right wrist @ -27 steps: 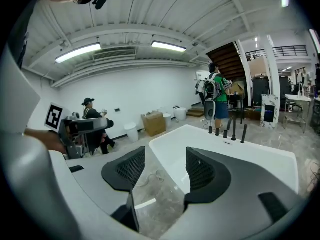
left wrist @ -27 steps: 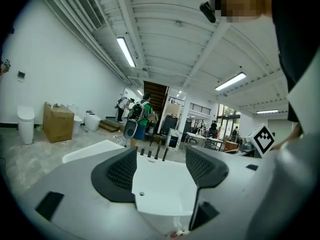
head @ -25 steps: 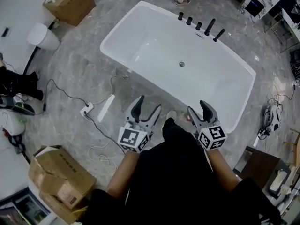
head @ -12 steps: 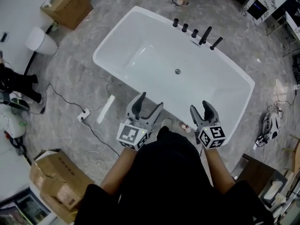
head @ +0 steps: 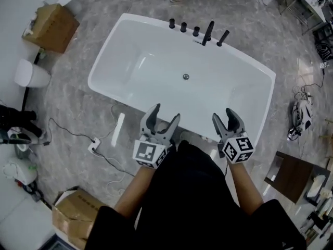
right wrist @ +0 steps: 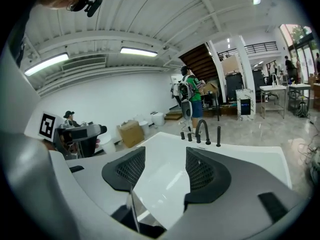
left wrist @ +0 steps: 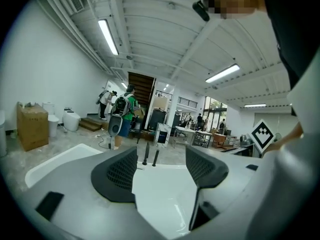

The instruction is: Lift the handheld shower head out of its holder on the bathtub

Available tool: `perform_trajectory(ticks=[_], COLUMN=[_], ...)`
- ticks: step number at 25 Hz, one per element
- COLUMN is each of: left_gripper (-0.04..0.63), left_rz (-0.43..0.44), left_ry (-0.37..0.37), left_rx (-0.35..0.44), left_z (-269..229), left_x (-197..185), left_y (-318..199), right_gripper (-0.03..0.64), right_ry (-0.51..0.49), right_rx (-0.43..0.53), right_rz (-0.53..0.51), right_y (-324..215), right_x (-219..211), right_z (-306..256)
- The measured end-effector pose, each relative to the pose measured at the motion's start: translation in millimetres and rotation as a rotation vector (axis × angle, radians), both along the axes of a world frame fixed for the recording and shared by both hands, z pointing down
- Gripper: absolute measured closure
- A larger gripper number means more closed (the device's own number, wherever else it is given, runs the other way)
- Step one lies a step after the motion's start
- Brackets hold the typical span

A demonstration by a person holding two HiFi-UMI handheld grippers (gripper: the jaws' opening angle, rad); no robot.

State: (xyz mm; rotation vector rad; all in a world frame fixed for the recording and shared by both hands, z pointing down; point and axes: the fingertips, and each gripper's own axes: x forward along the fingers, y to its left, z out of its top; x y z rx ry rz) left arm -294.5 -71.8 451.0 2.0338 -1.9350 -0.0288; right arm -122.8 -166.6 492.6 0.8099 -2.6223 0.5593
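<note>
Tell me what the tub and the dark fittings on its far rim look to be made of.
Bathtub: glossy white, probably acrylic or enamelled; soft light streaks show on its inner walls. Fittings: black with little shine, likely matte-coated metal, though the view is too distant to be sure.

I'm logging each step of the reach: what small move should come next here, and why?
Probably carry the right gripper forward across the bathtub toward the handheld shower head, seemingly the rightmost black fitting on the far rim. Both it and the left gripper sit at the near rim, jaws apart and empty, far from it.
</note>
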Motion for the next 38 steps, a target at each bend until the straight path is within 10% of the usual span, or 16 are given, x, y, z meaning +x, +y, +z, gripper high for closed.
perform_trajectory(ticks=[25,38], left_gripper=[0.313,0.313], left_rz=[0.423,0.358], left_ry=[0.013,0.053], left_rx=[-0.067,-0.118], left_z=[95,157], left_x=[79,122], left_y=[-240,-347], right_gripper=[0.393,0.391], right_ry=[0.005,-0.027], right_rx=[0.017,-0.061], right_rz=[0.315,0.368], right_y=[-68,-113], right_x=[43,83], right_z=[24,76])
